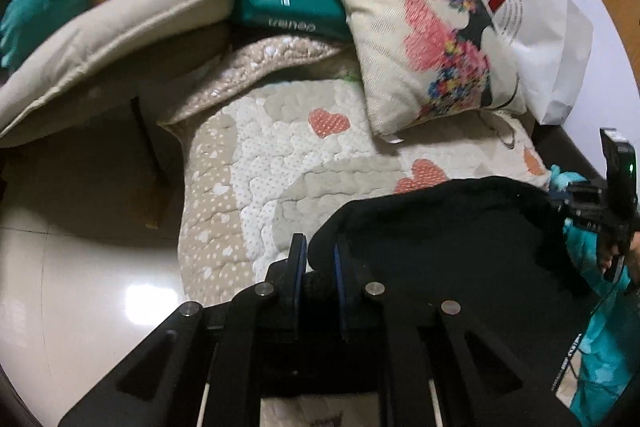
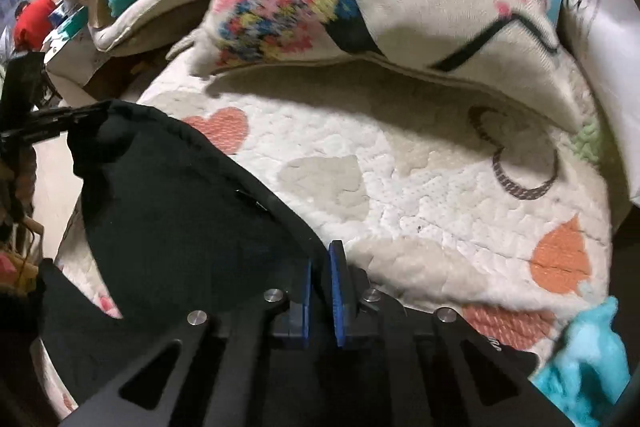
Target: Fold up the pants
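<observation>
Black pants are stretched between my two grippers above a quilted bed cover with orange hearts. My left gripper is shut on one end of the top edge of the pants. My right gripper is shut on the other end of that edge. The right gripper also shows at the right edge of the left wrist view, and the left gripper at the left edge of the right wrist view. The cloth hangs down from the edge and hides what lies under it.
A patterned pillow leans at the back of the bed, with a white bag beside it. A beige cushion and a teal pouch lie at the left. Shiny tile floor is left of the bed.
</observation>
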### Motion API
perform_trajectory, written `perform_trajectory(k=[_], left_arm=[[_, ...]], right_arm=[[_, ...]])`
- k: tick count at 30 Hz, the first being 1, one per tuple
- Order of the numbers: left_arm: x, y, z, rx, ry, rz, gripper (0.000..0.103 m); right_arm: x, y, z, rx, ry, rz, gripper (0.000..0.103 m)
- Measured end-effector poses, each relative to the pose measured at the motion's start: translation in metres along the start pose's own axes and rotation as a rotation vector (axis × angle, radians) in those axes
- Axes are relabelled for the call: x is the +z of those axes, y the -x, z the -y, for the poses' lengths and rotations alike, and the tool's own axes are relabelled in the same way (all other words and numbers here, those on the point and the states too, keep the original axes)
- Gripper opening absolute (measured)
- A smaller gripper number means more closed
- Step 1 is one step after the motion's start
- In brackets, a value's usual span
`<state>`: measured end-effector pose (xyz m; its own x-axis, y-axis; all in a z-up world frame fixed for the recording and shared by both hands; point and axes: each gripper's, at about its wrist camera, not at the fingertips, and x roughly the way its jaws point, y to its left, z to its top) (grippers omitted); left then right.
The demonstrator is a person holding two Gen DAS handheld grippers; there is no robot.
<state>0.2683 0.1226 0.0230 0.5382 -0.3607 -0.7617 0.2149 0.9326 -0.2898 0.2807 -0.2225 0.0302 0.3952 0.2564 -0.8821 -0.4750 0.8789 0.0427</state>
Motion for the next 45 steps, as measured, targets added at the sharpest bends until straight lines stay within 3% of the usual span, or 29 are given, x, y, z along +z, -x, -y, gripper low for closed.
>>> perform_trajectory(k=[8, 17, 21, 25, 29, 31, 33, 34, 36, 38, 45], left_arm=[[-0.031, 0.066, 0.023, -0.003, -0.017, 0.067, 0.013], [-0.113, 0.131, 0.048, 0.022, -0.025, 0.078, 0.013], [-0.163, 0.142, 0.056, 0.035, 0.011, 0.024, 0.013], [-0.204, 0.139, 0.066, 0.099, 0.017, -0.066, 0.015], [-0.232, 0.127, 0.064, 0.194, 0.054, -0.203, 0.02], [-0.243, 0.124, 0.057, 0.214, 0.097, -0.268, 0.03], [-0.249, 0.13, 0.051, 0.216, 0.136, -0.285, 0.047], [-0.251, 0.137, 0.047, 0.218, 0.157, -0.281, 0.049], [-0.253, 0.151, 0.041, 0.21, 0.191, -0.269, 0.054], [-0.254, 0.165, 0.034, 0.227, 0.226, -0.257, 0.054], [-0.252, 0.215, -0.009, 0.306, 0.382, -0.142, 0.054]], right_arm=[[-0.032, 0.038, -0.037, -0.01, 0.032, 0.011, 0.006], [-0.106, 0.09, -0.085, 0.018, 0.075, -0.009, 0.006], [-0.155, 0.087, -0.112, 0.028, 0.133, -0.108, 0.006], [-0.197, 0.069, -0.137, 0.01, 0.2, -0.243, 0.006], [-0.225, 0.052, -0.154, -0.015, 0.275, -0.333, 0.007], [-0.229, 0.05, -0.159, -0.039, 0.306, -0.346, 0.008], [-0.229, 0.05, -0.159, -0.04, 0.311, -0.361, 0.011], [-0.23, 0.051, -0.158, -0.045, 0.313, -0.365, 0.014], [-0.234, 0.05, -0.156, -0.047, 0.306, -0.386, 0.031], [-0.239, 0.052, -0.156, -0.056, 0.315, -0.395, 0.061], [-0.234, 0.089, -0.149, -0.067, 0.316, -0.308, 0.064]])
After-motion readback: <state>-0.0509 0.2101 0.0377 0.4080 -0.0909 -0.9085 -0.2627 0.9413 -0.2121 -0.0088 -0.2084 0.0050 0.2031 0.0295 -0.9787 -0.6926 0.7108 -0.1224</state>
